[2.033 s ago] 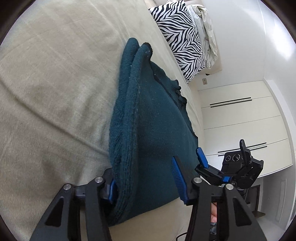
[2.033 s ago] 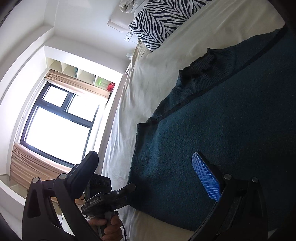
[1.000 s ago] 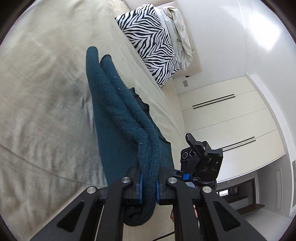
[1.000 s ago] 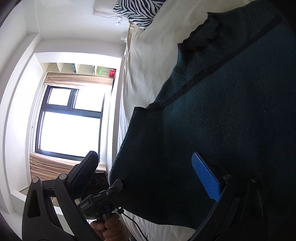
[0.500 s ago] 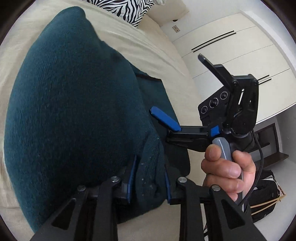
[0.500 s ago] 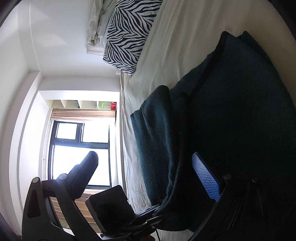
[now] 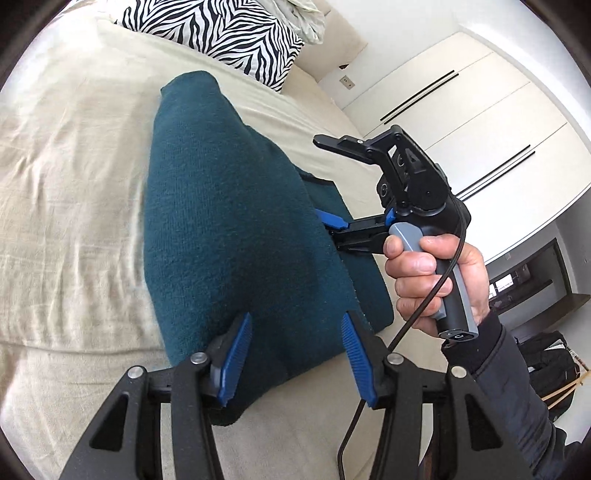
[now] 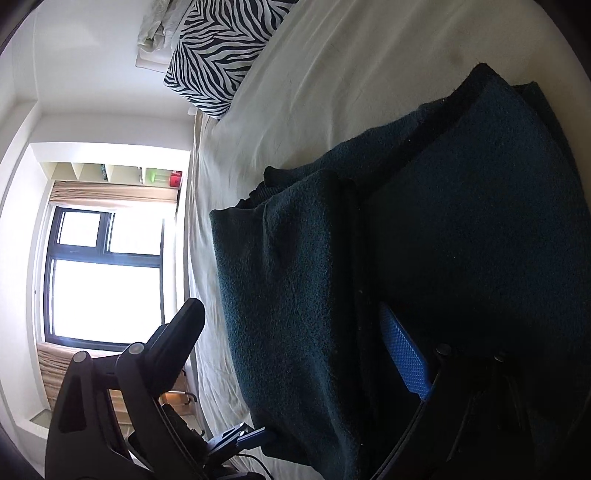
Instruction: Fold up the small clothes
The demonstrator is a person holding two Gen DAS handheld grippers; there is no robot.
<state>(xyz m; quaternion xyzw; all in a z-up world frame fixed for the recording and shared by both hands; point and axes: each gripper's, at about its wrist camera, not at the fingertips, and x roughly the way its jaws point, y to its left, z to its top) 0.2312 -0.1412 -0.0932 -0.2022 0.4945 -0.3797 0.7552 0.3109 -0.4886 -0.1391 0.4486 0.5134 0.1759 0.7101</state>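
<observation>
A dark teal sweater [image 7: 229, 229] lies folded on the beige bed [image 7: 66, 184]. In the left wrist view its near edge sits between the blue pads [image 7: 232, 362] of my left gripper [image 7: 295, 360]. Those jaws are opening and the pads stand clear of the knit. My right gripper [image 7: 328, 181], held by a hand [image 7: 424, 277], is at the sweater's right edge, its lower finger tucked against the fold and its upper finger high above. In the right wrist view the sweater [image 8: 295, 295] fills the gap of the right gripper [image 8: 291, 343]. Its jaws are wide and closing, not pressing.
A zebra-striped pillow [image 7: 221, 33] and crumpled pale cloth [image 7: 306, 14] lie at the head of the bed. White wardrobe doors [image 7: 461, 129] stand to the right, with a black bag [image 7: 546, 354] on the floor. A bright window [image 8: 103, 277] is beyond the bed's far side.
My left gripper carried the pinched fold of the sweater across toward the right gripper, laid it over the body and let go. The right gripper's jaws narrowed slightly.
</observation>
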